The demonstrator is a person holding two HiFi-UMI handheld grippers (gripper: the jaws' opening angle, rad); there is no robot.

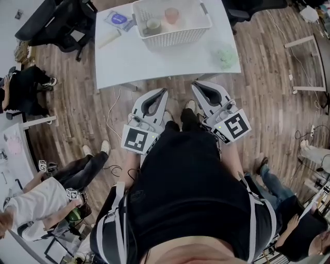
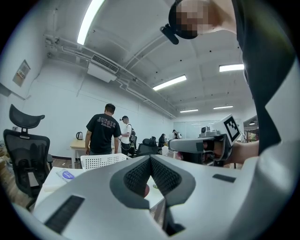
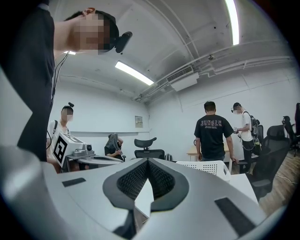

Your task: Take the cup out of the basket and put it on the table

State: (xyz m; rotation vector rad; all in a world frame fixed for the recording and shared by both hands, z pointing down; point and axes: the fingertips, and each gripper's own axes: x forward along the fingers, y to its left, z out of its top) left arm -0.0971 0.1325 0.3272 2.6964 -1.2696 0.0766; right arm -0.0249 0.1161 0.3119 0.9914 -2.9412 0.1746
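Observation:
A white plastic basket (image 1: 175,36) stands at the far side of the white table (image 1: 129,56). Inside it are a grey-green cup (image 1: 152,26) and a pink cup (image 1: 171,15). My left gripper (image 1: 161,93) and right gripper (image 1: 198,85) are held side by side in front of my body, pointing at the table and just short of its near edge. Both are shut with nothing between the jaws. The left gripper view shows shut jaws (image 2: 150,159) with the basket (image 2: 101,160) beyond. In the right gripper view the jaws (image 3: 148,161) meet too, and the basket (image 3: 206,166) lies ahead to the right.
On the table lie a blue-labelled packet (image 1: 117,19), a pale roll (image 1: 108,37) and a crumpled green thing (image 1: 225,55). A black office chair (image 1: 56,20) stands at the table's left. Several people stand or sit around me, and cables run over the wooden floor.

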